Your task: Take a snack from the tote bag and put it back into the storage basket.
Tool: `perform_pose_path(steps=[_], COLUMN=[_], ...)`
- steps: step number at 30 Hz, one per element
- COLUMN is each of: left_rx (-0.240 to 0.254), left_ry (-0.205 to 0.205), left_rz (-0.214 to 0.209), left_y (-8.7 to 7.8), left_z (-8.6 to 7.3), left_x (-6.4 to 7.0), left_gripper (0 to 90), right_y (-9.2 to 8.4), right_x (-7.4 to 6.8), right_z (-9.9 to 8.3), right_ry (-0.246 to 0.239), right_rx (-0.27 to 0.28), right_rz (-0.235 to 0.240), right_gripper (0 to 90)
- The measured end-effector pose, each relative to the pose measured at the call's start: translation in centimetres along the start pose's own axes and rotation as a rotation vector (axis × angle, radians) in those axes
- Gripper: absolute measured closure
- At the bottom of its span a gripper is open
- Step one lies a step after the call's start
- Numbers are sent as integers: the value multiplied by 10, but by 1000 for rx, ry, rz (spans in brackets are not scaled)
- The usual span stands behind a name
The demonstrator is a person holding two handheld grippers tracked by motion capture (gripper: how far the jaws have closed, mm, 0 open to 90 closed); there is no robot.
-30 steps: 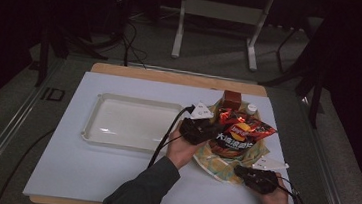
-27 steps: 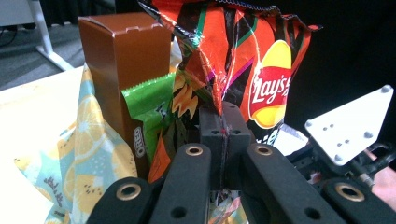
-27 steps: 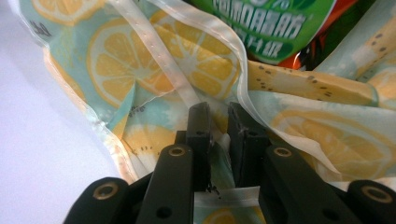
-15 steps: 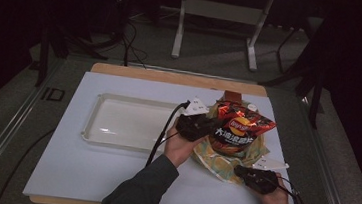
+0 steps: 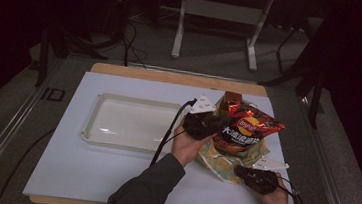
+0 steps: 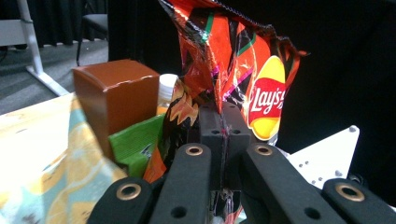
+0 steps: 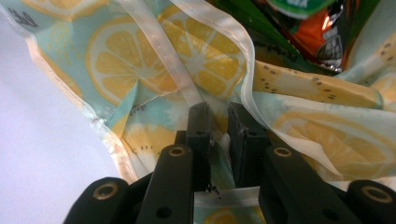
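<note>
Lay's chip bag (image 5: 245, 130) now lifted clear of lemon-print bag (image 5: 223, 162), pinched in left gripper (image 6: 223, 122) fingers; right gripper (image 7: 218, 122) fingers pinching bag edge — next stop prob. tray (image 5: 96, 133).

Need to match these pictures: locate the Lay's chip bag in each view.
High view: chip bag right of centre, above the lemon-print bag.
Left gripper view: chip bag top centre, pinched between the jaws.
Right gripper view: cannot tell.
Shared landmark: lemon-print bag.

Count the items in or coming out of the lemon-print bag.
4 visible: the Lay's chip bag pinched in the left tongs, a brown box, a white-capped bottle and a green packet. More may be hidden inside.
</note>
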State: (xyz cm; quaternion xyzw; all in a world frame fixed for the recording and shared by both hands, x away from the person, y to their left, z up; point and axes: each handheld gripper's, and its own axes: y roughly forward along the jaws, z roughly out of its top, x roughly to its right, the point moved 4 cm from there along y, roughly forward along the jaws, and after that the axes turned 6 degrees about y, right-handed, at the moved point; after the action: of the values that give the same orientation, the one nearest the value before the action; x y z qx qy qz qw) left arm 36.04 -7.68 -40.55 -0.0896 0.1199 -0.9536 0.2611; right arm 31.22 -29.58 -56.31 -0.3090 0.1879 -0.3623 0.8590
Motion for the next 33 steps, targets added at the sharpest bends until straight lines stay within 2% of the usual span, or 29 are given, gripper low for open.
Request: perform_pose_path(steps=[5,11,23,33], left_rx=[9,27,63,78], left_ry=[2,8,22,37], left_rz=[-18,-37,-86,-94], left_y=[9,12,12,4], left_z=[4,13,33,43], left_x=[8,16,30,35], left_gripper=[896,897,897,897], right_y=[0,0,0,0], right_x=[0,-1,-1,-1], right_z=[0,0,0,0], right_ry=[-6,-8,-8,-6], right_rx=[3,4,3,5], right_rz=[-1,-2,-2,1], right_gripper=[793,793,793,793])
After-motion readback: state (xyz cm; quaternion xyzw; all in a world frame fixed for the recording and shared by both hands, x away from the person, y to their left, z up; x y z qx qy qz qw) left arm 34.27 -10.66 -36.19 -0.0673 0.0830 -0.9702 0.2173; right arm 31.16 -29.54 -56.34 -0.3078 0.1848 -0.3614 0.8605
